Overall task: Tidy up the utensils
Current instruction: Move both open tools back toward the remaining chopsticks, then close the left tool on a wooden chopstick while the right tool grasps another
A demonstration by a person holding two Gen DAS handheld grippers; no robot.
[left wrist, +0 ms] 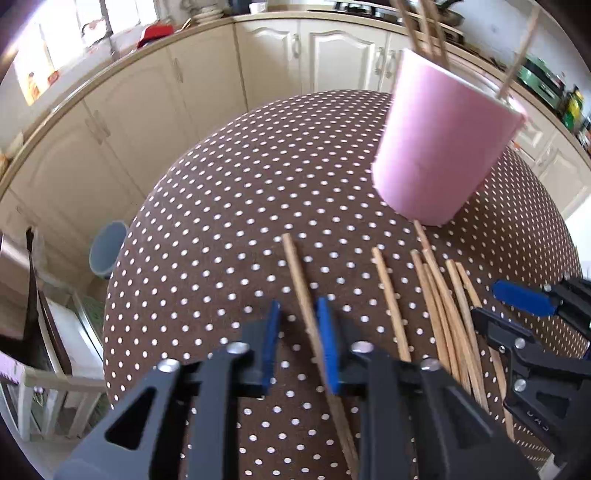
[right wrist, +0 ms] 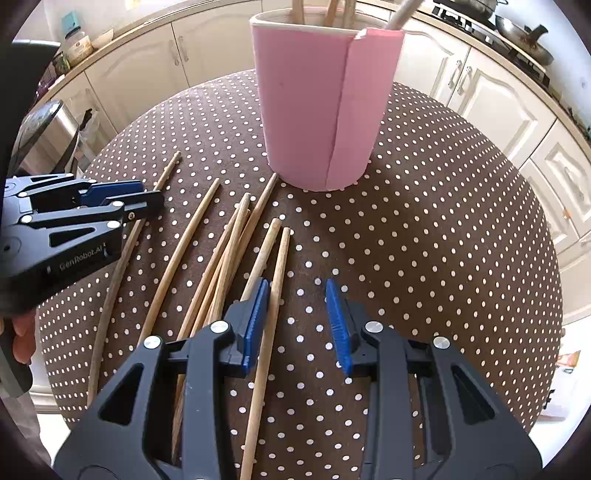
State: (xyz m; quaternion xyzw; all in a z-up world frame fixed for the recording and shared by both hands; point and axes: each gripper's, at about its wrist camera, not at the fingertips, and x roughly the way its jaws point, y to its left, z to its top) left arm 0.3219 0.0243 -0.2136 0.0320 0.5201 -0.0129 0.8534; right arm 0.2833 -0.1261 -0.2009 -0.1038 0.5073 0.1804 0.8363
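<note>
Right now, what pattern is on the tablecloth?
Brown tablecloth with small white dots, clearest in the right wrist view.

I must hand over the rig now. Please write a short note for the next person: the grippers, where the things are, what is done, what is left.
Left gripper: open, jaws around the leftmost chopstick, not clamped.
Right gripper: open, low over the table, with the rightmost chopstick just inside one pad.
Things: the pink holder stands upright on the dotted tablecloth; several loose chopsticks lie in front of it.
Done: a few standing chopsticks are already in the holder.
Left: pick up every loose one and drop it in the holder.
</note>
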